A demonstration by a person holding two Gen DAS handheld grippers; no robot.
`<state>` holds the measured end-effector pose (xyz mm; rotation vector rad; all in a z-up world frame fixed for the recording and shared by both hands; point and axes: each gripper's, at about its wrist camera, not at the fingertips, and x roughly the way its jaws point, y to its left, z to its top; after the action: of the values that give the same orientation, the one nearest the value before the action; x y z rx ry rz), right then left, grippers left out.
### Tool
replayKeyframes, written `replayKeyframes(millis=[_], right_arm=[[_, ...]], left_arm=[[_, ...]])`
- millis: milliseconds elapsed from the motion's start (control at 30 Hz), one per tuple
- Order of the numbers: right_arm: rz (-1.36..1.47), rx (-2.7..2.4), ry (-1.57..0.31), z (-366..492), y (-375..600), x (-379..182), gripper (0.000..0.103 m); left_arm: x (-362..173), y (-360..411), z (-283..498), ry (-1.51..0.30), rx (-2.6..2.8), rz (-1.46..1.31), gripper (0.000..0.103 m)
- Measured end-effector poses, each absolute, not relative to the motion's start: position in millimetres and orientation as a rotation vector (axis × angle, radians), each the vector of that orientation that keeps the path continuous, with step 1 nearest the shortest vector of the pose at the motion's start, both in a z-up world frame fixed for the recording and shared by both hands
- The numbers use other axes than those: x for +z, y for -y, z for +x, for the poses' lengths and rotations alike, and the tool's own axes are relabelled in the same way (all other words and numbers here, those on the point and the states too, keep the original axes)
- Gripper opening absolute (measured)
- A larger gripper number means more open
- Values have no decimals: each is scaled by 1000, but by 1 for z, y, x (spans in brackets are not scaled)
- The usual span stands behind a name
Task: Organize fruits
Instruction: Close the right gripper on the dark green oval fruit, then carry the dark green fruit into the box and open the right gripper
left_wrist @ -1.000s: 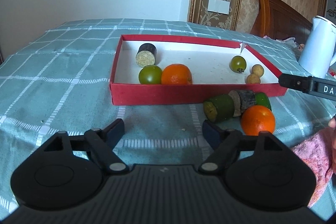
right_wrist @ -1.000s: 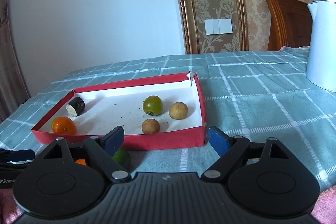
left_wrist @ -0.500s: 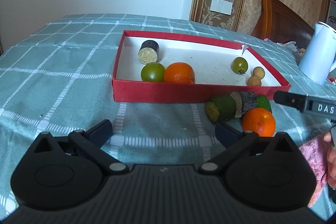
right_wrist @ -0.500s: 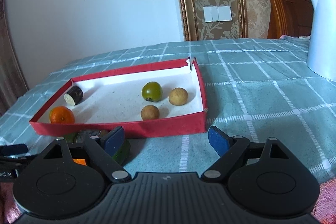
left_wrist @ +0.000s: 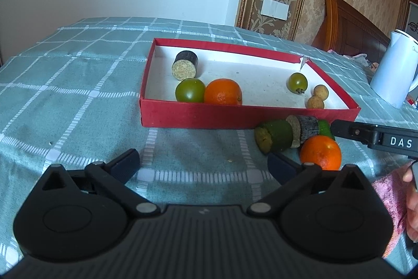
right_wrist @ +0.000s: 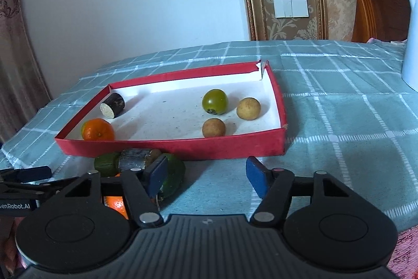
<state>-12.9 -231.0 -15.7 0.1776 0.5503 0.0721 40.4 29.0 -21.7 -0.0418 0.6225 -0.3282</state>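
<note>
Red cardboard forms the shallow tray point(left_wrist: 193, 119) on the checked tablecloth point(left_wrist: 65, 96), and six pieces are already seen inside it: a dark cut stub point(left_wrist: 185, 64) near the far left corner, a large green fruit point(left_wrist: 190, 90) touching an orange point(left_wrist: 222, 95) against the near wall, and a smaller green fruit point(left_wrist: 297, 82) with two small tan fruits point(left_wrist: 315, 103) toward the right end. The sorting is judged to be somewhat past halfway. Four pieces are left outside, bunched on the cloth against the tray's near wall: a green cut chunk point(left_wrist: 274, 135), a grey-barked stub point(left_wrist: 304, 127), another green piece point(left_wrist: 324, 127) behind it, and a second orange point(left_wrist: 320, 152).

Neither pair of tongs is gripping anything. The left gripper point(left_wrist: 203, 163) is held with its fingers spread wide over bare cloth, the loose pile lying just off its right finger. The right gripper point(right_wrist: 206, 174) is likewise spread apart, with its left finger set in front of the green piece.

Much of the pile is hidden in the right wrist view, where the loose orange shows only as a sliver behind the gripper body. The far green piece is mostly covered by the stub and by the other gripper's finger, so its shape cannot be told. A white kettle point(left_wrist: 392, 69) is cut off at the frame edge.
</note>
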Motion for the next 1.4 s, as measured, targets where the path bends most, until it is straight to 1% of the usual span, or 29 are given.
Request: replayKeyframes(millis=[133, 200, 500, 600, 700, 733, 767, 800, 867, 933, 1233, 1400], right_arm=[[168, 39, -541, -7, 229, -12, 62], [170, 54, -567, -4, 230, -9, 63], [299, 133, -632, -2, 235, -19, 64], [296, 138, -631, 4, 233, -21, 67], [246, 137, -616, 5, 226, -21, 67], [237, 142, -611, 4, 225, -21, 65], [225, 161, -603, 3, 224, -20, 56], [213, 178, -597, 2, 223, -20, 52], [196, 197, -587, -1, 220, -18, 38], [185, 209, -576, -4, 218, -17, 31], [140, 200, -586, -6, 214, -13, 30], [231, 227, -636, 5, 222, -14, 30]], left_arm=[[-22, -29, 40, -622, -329, -43, 103], [-21, -29, 40, -622, -329, -45, 103], [-21, -29, 40, -621, -330, -47, 103], [-21, -30, 40, -621, -331, -48, 103], [-21, -29, 40, -621, -331, -47, 103], [-21, -30, 40, -620, -331, -49, 103], [-21, -30, 40, -620, -331, -50, 103], [-21, -29, 39, -620, -331, -49, 103], [-21, -30, 39, -620, -331, -50, 103], [-21, -30, 39, -620, -331, -49, 103], [-21, -29, 39, -619, -332, -51, 103], [-21, -29, 38, -618, -333, -55, 103]])
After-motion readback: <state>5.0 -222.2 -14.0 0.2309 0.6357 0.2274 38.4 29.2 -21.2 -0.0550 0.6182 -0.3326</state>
